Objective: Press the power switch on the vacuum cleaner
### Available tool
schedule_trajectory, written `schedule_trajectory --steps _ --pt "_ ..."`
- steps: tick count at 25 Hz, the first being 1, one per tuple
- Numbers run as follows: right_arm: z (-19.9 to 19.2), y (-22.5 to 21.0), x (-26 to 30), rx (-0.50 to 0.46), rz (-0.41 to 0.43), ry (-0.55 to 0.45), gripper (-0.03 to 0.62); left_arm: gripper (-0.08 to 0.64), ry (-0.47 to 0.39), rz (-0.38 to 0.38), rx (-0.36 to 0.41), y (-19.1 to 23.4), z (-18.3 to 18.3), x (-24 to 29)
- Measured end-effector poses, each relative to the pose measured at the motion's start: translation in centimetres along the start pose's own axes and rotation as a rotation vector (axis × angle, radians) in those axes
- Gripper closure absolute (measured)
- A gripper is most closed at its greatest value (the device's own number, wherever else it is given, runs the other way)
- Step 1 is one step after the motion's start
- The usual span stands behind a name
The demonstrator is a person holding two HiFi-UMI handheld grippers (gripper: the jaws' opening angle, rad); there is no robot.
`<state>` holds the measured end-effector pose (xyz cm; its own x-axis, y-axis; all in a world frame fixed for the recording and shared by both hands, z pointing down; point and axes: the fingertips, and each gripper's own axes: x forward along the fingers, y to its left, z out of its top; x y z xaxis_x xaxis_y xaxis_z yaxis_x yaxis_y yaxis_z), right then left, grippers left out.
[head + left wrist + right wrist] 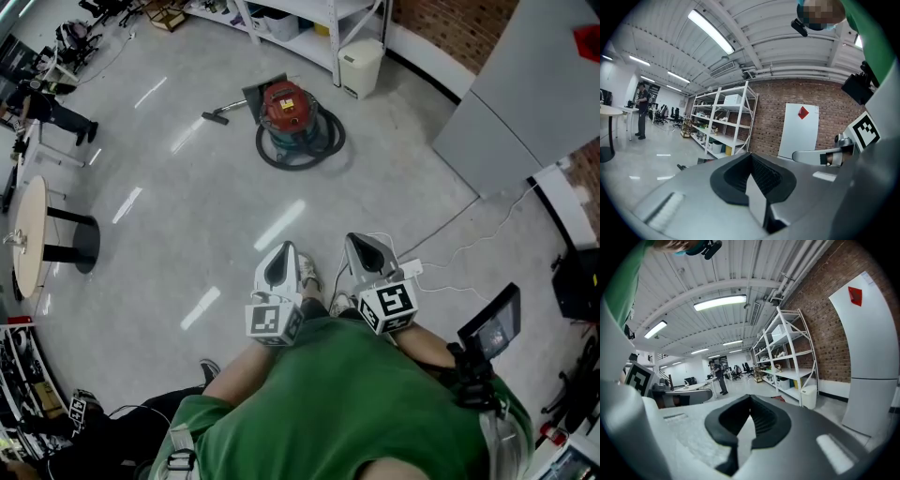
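The vacuum cleaner, red-topped on a teal base, stood on the open floor well ahead of me, near the white shelving and a white bin. Its dark hose lay coiled around the base, and the floor nozzle lay just to its left. At that range I couldn't make out the power switch at all.

Both tools were held close to the person's body, far from the machine. The left gripper had its jaws drawn together at the tips with nothing between them, and the right gripper was the same, closed and empty.

The risks I judged from there:
- The switch wasn't located, so a blind jab at the red lid could land on a latch or on bare plastic.
- The hose ring could snag a foot or a jaw on the way in.
- If the base sits on casters, a sideways push might roll the canister away instead of working the switch; a press straight down seemed safer.
- A white cable ran across the floor just right of the person's feet, a tripping hazard on the walk over.
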<state>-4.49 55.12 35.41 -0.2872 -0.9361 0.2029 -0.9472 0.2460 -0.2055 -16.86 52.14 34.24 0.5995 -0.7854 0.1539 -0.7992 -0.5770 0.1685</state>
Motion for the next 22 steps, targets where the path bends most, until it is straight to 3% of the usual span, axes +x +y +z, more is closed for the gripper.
schedule_trajectory --steps 22 --pt "4.8 -2.5 15.7 -0.053 -0.093 0.023 0.589 0.554 0.006 -0.075 -0.050 11.8 3.7 13.3"
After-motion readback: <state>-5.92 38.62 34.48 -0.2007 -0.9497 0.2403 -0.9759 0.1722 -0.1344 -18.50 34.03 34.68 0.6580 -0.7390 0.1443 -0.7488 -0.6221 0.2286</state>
